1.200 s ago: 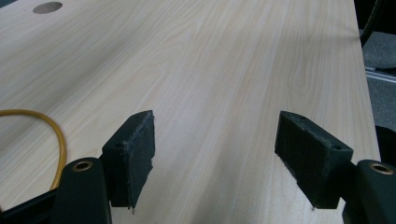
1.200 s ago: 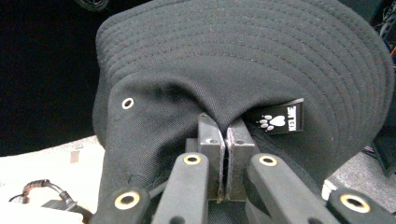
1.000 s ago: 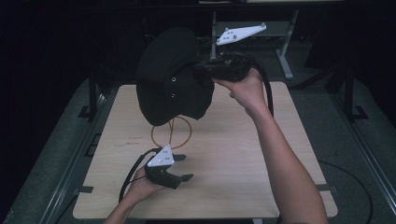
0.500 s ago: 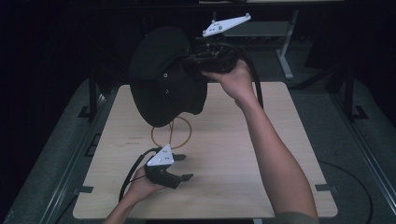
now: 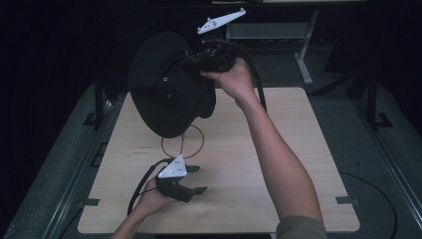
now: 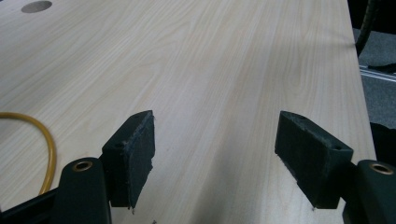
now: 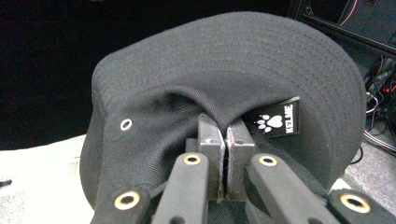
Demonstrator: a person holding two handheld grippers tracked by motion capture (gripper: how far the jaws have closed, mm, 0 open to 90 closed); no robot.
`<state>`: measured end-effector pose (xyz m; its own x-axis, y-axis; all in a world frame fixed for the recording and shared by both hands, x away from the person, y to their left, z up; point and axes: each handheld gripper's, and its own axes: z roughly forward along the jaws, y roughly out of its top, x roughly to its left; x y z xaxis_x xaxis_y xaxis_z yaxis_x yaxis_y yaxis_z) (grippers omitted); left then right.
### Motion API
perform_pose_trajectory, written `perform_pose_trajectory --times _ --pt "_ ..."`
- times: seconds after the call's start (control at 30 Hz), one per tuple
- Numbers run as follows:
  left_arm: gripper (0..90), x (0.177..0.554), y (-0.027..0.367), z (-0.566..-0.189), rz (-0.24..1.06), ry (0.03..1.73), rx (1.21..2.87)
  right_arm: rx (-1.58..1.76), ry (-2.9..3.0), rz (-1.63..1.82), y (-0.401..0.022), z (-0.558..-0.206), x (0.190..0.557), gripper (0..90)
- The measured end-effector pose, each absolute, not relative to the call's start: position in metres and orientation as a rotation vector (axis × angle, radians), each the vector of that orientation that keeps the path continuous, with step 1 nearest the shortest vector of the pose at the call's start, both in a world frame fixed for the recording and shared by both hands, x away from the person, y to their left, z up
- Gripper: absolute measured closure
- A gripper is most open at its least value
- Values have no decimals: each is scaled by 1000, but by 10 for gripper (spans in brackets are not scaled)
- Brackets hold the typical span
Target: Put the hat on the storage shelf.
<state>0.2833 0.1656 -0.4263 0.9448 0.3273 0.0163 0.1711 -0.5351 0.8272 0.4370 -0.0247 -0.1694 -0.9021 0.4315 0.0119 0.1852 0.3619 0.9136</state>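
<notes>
The step in hand looks like carrying: the right gripper (image 7: 223, 140) has its jaws pinched tight on a fold of the black hat's (image 5: 166, 87) cloth, and it holds the hat in the air above the far left of the table (image 5: 298, 149), toward eleven o'clock in the high view; in the right gripper view the brim arches across twelve o'clock, with a small paw-print tag (image 7: 276, 119) at about two o'clock of the jaws; the left gripper (image 5: 191, 179) rests low on the table toward seven o'clock, its jaws standing wide with nothing but bare wood between them; a yellow ring (image 5: 182, 141) lies flat on the table beneath the hat, apart from both grippers.

The next move, I judge, calls for a steady grip, since only a pinch of cloth bears the hat, and for choosing where to set it down or bringing the idle left gripper up to help.

Against the earlier frames, the right hand and the hat have drifted toward eleven o'clock and a touch higher; the left gripper has kept its place and its width.
</notes>
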Motion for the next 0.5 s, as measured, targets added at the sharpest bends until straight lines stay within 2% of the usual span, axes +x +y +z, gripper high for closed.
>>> perform_pose_trajectory --times 0.5 --pt "282 281 158 -427 182 324 2151 563 2449 1533 14 -177 455 877"
